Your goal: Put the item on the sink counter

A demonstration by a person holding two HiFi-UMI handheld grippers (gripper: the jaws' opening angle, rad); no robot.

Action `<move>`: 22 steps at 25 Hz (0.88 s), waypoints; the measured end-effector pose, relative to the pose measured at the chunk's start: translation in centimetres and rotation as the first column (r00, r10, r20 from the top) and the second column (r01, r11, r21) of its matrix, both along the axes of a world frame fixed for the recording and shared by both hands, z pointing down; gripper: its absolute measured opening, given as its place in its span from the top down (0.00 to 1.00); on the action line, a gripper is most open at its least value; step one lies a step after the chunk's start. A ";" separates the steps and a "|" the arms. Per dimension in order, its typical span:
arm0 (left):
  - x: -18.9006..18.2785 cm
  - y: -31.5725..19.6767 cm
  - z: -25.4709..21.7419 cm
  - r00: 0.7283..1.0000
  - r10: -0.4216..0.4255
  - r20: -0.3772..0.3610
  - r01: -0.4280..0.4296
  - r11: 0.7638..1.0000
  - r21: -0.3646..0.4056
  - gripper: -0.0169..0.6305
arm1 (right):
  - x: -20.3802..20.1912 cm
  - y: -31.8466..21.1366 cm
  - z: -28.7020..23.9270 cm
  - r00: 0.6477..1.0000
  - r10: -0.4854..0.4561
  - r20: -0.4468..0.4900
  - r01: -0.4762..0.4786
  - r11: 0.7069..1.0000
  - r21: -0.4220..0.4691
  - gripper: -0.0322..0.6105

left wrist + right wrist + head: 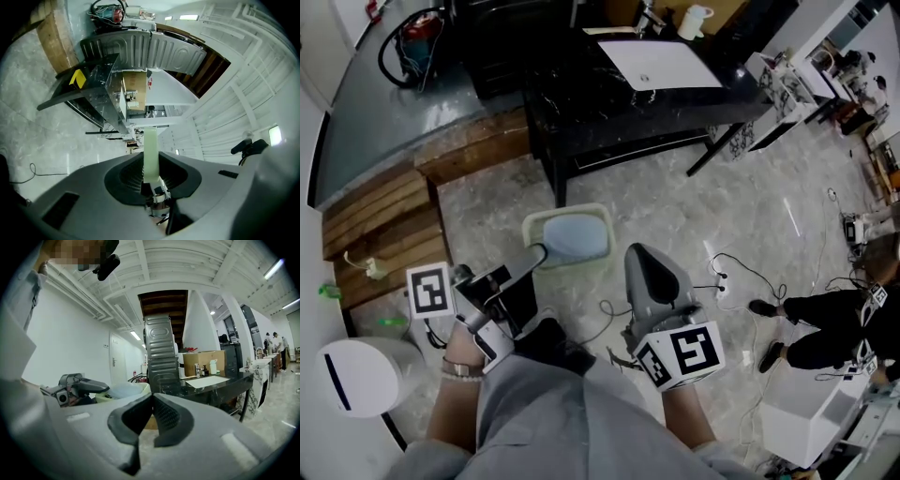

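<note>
The left gripper was clamped on the near rim of the pale green basin, held above the floor just ahead of the person. The right gripper beside it was closed on nothing. With only that one edge grip, the basin would best travel level, since it held a pale blue filling I could not identify. The black sink counter, its white sink seemingly empty, stood well apart ahead.

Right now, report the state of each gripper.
Left gripper: closed on the rim of the pale green basin.
Right gripper: closed, holding nothing.
</note>
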State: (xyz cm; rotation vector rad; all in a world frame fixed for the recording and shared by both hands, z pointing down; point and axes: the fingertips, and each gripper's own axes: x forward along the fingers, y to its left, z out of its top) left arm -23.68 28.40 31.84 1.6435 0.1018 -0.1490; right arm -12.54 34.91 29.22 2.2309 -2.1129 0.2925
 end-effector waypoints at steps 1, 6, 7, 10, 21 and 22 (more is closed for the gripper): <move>0.1 -0.7 0.0 1.000 0.004 -0.001 -0.004 1.000 0.000 0.85 | 0.1 -0.7 0.0 1.000 0.004 -0.001 -0.004 1.000 -0.001 0.95; 0.5 -4.0 0.2 1.000 0.023 -0.002 -0.023 1.000 0.002 0.85 | 0.5 -3.7 0.1 1.000 0.028 -0.008 -0.028 1.000 -0.002 0.95; 0.6 -4.7 0.2 1.000 0.027 -0.003 -0.027 1.000 0.003 0.85 | 0.6 -4.2 0.1 0.999 0.034 -0.010 -0.034 0.999 -0.001 0.95; 1.0 -6.4 0.5 0.999 0.041 -0.008 -0.041 0.999 0.006 0.85 | 0.7 -5.7 0.2 0.999 0.049 -0.016 -0.049 0.999 -0.003 0.95; 1.2 -8.9 0.8 0.997 0.069 -0.030 -0.069 0.998 -0.005 0.85 | 0.1 -8.1 0.4 0.997 0.068 -0.034 -0.069 0.997 -0.021 0.95; 1.2 -9.0 0.8 0.997 0.069 -0.031 -0.070 0.998 -0.006 0.85 | 0.1 -8.1 0.4 0.997 0.069 -0.035 -0.069 0.997 -0.025 0.95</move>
